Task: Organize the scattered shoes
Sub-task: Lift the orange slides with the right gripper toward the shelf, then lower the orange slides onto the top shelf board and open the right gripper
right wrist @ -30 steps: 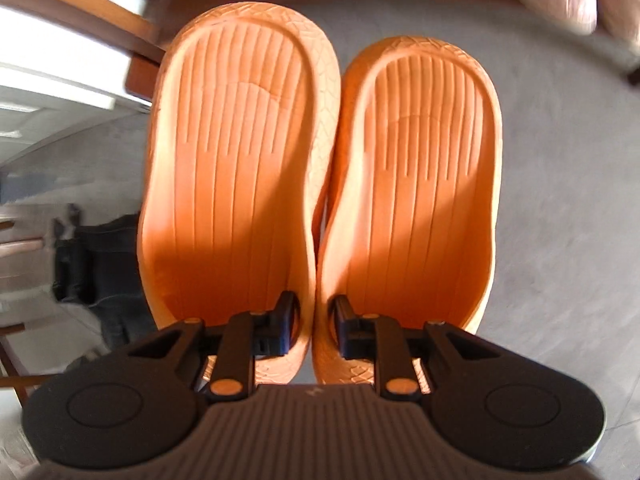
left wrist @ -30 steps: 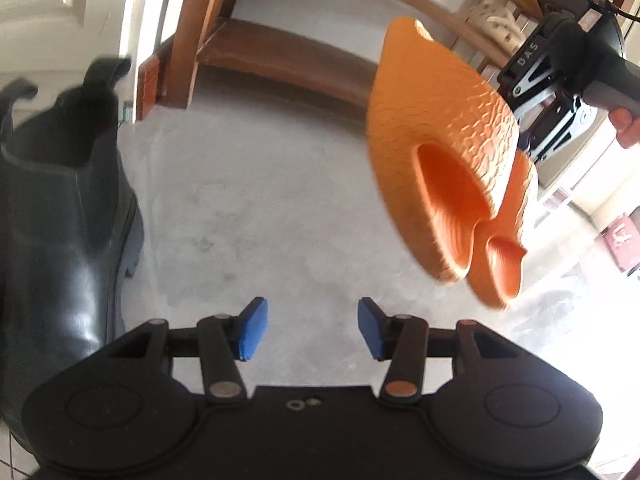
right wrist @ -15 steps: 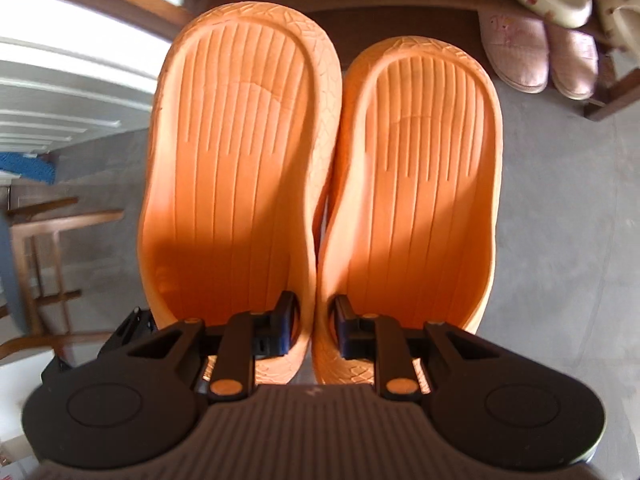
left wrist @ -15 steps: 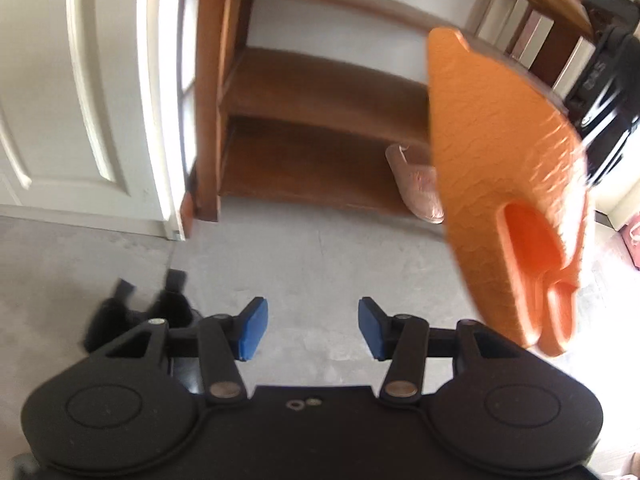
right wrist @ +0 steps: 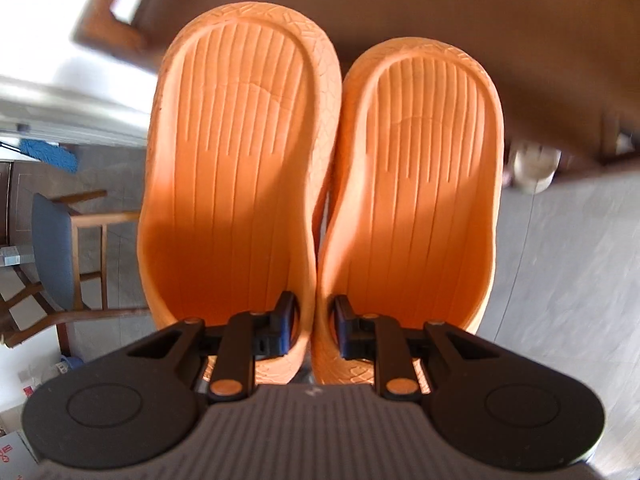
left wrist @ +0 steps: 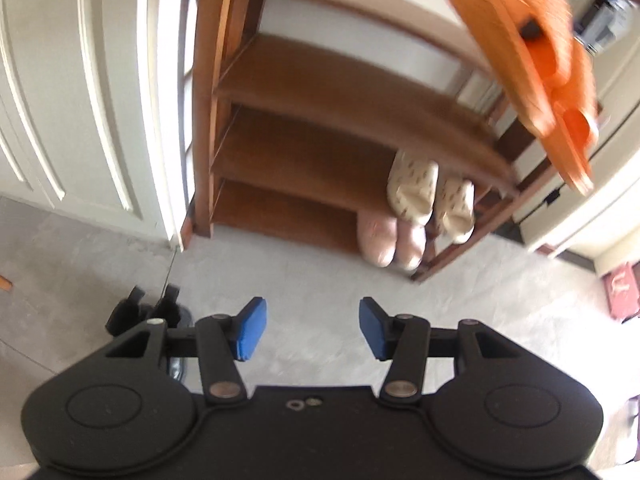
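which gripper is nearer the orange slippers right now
Right. The right gripper is clamped on the orange slippers, jaws pinching their adjoining inner walls. The left gripper is open and empty, with the pair off up to its right.

I note bright daylight in both views. In the left wrist view the white door [left wrist: 100, 92] glares at the left, and the orange slippers [left wrist: 532, 60] smear with motion blur. In the right wrist view a hard shadow crosses their footbeds; the wooden shoe rack [right wrist: 460, 8] is blurred. Fisheye bending curves every edge.
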A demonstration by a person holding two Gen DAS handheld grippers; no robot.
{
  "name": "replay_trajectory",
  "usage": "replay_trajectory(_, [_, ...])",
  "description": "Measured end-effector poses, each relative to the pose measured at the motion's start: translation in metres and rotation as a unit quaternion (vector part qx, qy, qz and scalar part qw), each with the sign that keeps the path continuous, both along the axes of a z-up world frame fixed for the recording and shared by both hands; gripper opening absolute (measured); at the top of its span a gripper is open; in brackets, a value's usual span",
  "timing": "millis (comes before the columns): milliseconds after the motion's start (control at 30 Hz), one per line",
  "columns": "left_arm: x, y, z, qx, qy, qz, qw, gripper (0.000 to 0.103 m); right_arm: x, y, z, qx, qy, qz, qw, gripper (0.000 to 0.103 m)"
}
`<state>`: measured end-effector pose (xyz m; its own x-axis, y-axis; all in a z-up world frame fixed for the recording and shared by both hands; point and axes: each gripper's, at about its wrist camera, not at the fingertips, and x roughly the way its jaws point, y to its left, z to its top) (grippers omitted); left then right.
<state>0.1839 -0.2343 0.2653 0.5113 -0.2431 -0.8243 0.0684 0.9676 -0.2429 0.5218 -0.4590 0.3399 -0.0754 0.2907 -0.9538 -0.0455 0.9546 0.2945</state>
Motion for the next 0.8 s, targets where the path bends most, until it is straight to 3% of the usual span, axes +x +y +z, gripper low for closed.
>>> replay_trajectory(167, [0.042,-0.001,0.026,0.011,-0.018,-0.01,0.9997,0.051,0.088,0.022,0.009,0.0,-0.023,0.01,1.0,0.024])
replay_trajectory(400, [0.128,-0.003,0.032,0.088,-0.017,-0.083,0.9925,0.052,0.233,0.086,-0.043,-0.018,-0.05,0.047,0.997,0.024])
replay_trajectory(533, [0.164,0.008,0.031,0.072,-0.012,-0.077,0.9944,0.052,0.295,0.116,-0.08,-0.05,-0.02,0.074,0.996,0.024])
replay_trajectory(767, [0.193,0.025,0.03,0.05,-0.011,-0.046,0.9976,0.052,0.346,0.13,-0.129,-0.082,0.023,0.069,0.994,0.027])
replay_trajectory(800, [0.193,0.025,0.029,0.048,-0.009,-0.047,0.9977,0.052,0.349,0.13,-0.133,-0.087,0.025,0.072,0.993,0.031])
